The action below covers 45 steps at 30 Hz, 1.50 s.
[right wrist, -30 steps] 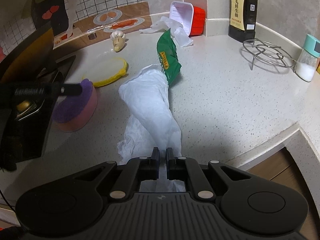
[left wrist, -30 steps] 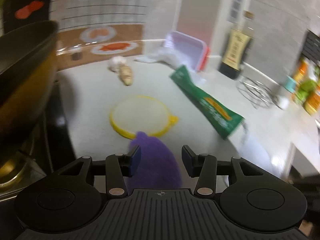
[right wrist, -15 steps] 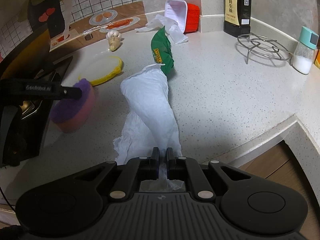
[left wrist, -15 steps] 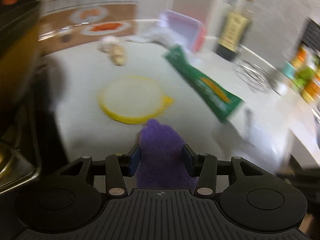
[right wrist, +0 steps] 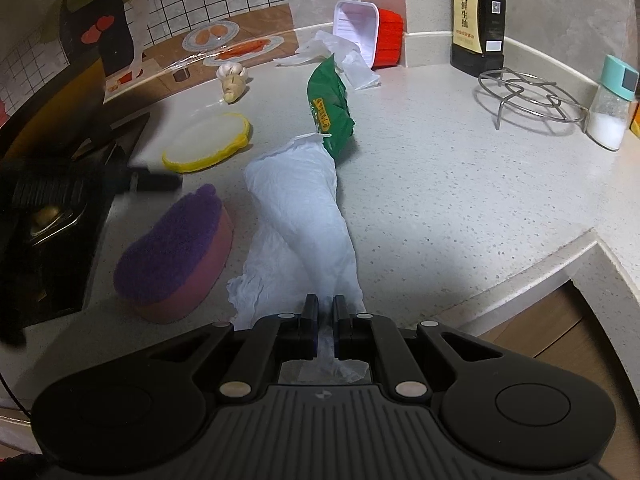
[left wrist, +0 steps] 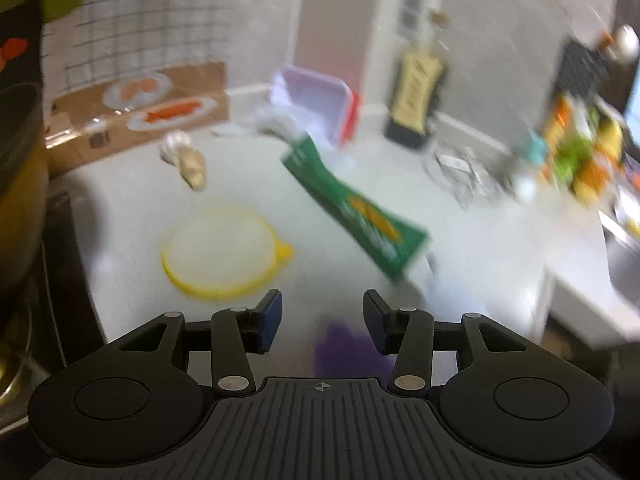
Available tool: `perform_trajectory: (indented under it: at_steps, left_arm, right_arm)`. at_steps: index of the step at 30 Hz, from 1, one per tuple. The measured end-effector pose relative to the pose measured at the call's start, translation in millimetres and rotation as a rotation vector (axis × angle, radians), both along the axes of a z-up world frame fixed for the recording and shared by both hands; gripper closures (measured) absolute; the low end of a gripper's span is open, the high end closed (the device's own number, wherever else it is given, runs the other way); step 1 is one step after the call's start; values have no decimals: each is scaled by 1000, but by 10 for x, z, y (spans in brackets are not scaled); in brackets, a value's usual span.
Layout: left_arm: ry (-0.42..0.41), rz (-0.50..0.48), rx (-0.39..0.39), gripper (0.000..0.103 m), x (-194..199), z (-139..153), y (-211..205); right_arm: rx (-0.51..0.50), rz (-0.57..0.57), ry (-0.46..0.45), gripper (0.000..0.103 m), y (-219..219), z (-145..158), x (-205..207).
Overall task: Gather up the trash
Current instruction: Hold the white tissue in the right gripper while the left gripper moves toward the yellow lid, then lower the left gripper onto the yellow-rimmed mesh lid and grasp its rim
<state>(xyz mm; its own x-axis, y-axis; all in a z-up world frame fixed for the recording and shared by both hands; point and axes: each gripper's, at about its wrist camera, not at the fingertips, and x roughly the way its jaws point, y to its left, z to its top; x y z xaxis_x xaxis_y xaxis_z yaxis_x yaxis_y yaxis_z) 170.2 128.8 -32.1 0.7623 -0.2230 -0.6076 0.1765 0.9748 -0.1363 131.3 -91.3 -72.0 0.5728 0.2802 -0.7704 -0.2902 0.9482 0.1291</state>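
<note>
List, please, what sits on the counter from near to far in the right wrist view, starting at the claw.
Right claw → white bag → green packet → crumpled plastic → red-and-white tray.

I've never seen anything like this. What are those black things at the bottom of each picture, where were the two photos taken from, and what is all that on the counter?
No robot here: a person holds a two-fingered tool in each hand, each carrying a camera looking along its fingers.

In the right tool's view, the right hand-held gripper is shut on a white plastic bag, with a green wrapper at its far end.

In the left tool's blurry view, the left hand-held gripper is open and empty, above a purple sponge.

On the counter also lie a yellow-rimmed lid, garlic, a wire trivet and a soy sauce bottle.
</note>
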Motion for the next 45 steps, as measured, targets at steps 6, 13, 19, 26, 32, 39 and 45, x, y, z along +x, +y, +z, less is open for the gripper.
perform_trajectory:
  at_steps: [6, 13, 19, 26, 32, 39, 45]
  left_arm:
    - [22, 61, 149, 53, 657, -99, -17]
    - [139, 211, 151, 53, 1170, -338, 248]
    - [133, 11, 81, 52, 1041, -354, 110]
    - [97, -154, 173, 52, 919, -380, -150]
    - [79, -261, 223, 53, 840, -198, -327]
    - [86, -362, 394, 48, 776, -436, -634]
    - [100, -370, 369, 49, 789, -427, -582]
  right_arm:
    - [-24, 8, -36, 96, 0, 27, -56]
    - [-33, 9, -58, 96, -31, 11, -70]
    - [5, -6, -33, 96, -122, -25, -20]
    - [8, 9, -36, 96, -103, -45, 30]
    - [18, 17, -37, 95, -130, -56, 33]
    - [23, 22, -40, 93, -126, -67, 38]
    - [26, 23, -41, 93, -131, -75, 24]
